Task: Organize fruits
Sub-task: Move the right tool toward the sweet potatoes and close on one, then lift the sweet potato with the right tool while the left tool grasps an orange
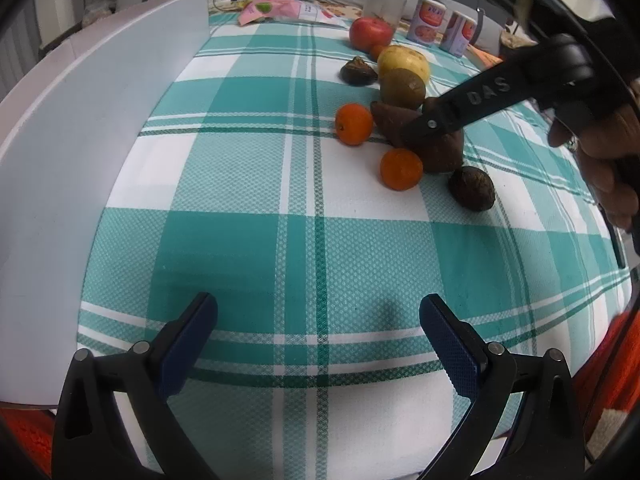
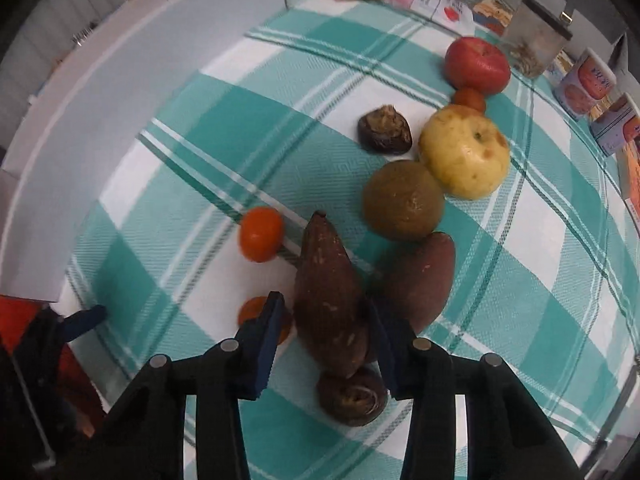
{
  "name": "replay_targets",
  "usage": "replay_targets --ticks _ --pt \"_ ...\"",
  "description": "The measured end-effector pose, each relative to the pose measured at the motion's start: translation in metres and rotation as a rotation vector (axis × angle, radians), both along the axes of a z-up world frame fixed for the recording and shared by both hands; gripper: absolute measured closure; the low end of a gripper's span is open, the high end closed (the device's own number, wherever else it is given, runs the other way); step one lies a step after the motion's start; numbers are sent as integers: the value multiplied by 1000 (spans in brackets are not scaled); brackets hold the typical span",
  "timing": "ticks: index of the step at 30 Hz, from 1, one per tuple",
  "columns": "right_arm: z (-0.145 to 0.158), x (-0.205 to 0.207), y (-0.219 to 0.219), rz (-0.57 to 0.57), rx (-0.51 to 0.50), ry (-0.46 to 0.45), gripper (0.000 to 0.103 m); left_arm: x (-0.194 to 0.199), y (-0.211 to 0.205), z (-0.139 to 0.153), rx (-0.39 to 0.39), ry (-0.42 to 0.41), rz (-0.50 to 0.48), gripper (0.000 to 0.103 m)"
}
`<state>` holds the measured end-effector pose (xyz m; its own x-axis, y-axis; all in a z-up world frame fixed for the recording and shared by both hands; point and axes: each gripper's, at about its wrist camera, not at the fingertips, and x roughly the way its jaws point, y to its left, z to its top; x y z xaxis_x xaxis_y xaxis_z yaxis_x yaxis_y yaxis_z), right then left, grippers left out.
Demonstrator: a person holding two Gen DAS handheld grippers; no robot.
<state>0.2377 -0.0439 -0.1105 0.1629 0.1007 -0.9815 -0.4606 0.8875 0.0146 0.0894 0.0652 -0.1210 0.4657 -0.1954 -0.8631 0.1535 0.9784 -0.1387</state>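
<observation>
While your right gripper [image 2: 326, 340] points steeply down over the cluster of produce on the checked tablecloth [image 2: 520, 300], the nearer sweet potato [image 2: 330, 300] lies directly between its blue pads; its long axis runs away from the camera, pointed tip far and blunt end near, roughly in line with the fingers, so the jaws cross it at its thick near half; the right-hand pad [image 2: 384, 344] appears to rest against the skin, while the left-hand pad [image 2: 262, 344] seems to stand just short of it with a mandarin [image 2: 256, 312] partly hidden behind; you should therefore treat the jaws as narrowed about the sweet potato but not yet plainly pinching it; the left wrist view, where that gripper's finger [image 1: 472, 100] overlaps the sweet potato [image 1: 436, 148], does not settle contact either; a second sweet potato [image 2: 420, 280] lies just beside on the right, touching or nearly so, and a dark shrivelled fruit [image 2: 352, 396] sits right at the blunt end, so in my judgement a lift risks dragging both; your left gripper [image 1: 318, 344] hangs spread and empty over bare cloth, well apart from the fruit, beside the white board [image 1: 100, 120]; your right hand is clearly the nearer one; apples, a green-brown round fruit [image 2: 402, 200] and another mandarin [image 2: 260, 234] remain unsorted beyond
</observation>
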Motion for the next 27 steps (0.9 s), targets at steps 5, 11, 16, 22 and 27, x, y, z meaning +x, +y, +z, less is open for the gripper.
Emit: replay_targets --ticks 5,11,16,22,27 --pt "-14 12 -2 -43 3 68 61 2 -1 -2 0 4 0 2" --pt "-17 16 -7 -55 23 80 62 4 -6 -7 3 12 17 2" --pt "-5 8 -30 -145 138 51 62 -1 -15 -9 45 -1 -10 2" --pt "24 -15 -89 -245 330 27 62 -2 -21 -10 62 -11 -27 2" --pt "24 -48 -144 -325 310 12 62 0 -23 -6 -12 -13 -45 2"
